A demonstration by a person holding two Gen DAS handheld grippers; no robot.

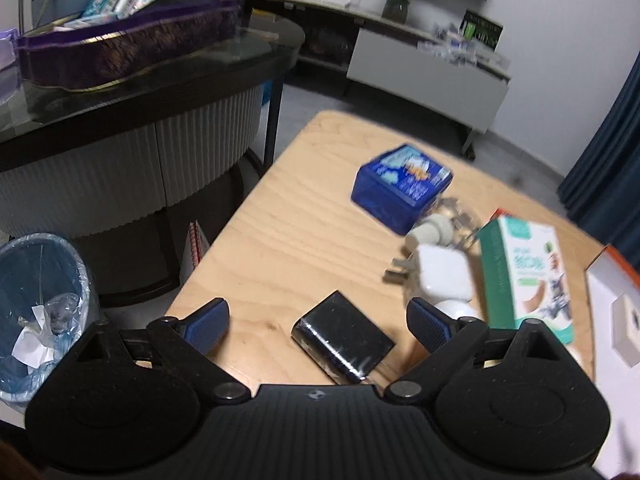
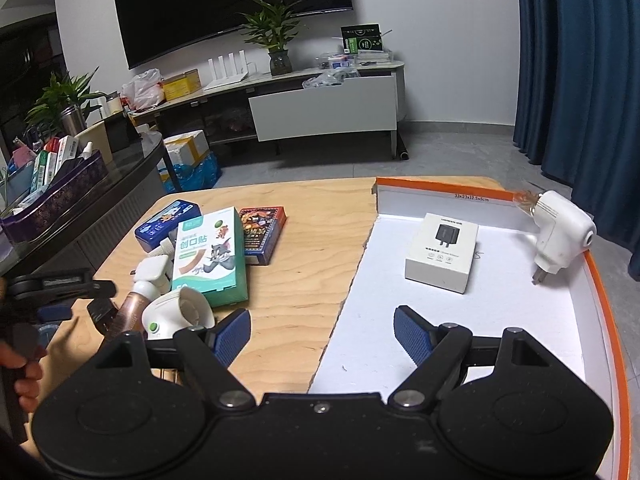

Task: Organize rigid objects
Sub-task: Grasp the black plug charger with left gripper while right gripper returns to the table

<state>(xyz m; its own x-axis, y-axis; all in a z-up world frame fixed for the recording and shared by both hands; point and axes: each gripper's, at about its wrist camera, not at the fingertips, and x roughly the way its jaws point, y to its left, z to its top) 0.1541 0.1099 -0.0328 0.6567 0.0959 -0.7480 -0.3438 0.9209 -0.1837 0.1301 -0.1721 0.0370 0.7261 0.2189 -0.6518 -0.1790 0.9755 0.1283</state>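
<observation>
My left gripper (image 1: 318,326) is open low over the wooden table (image 1: 288,240). A black charger (image 1: 342,338) lies flat between its blue pads, touching neither. Beyond it are a white plug adapter (image 1: 440,276), a green plaster box (image 1: 524,276) and a blue tin (image 1: 402,184). My right gripper (image 2: 322,334) is open and empty, over the seam between the table and the white orange-rimmed tray (image 2: 380,280). In the tray lie a white charger box (image 2: 442,252) and a white plug device (image 2: 560,232) leaning at the right wall.
A colourful card box (image 2: 262,232), a white round device (image 2: 178,312) and a brown bottle (image 2: 130,312) crowd the table's left side. A hand (image 2: 24,364) shows at the left edge. A dark side table (image 1: 160,92) and a blue bin (image 1: 36,312) stand left of the table.
</observation>
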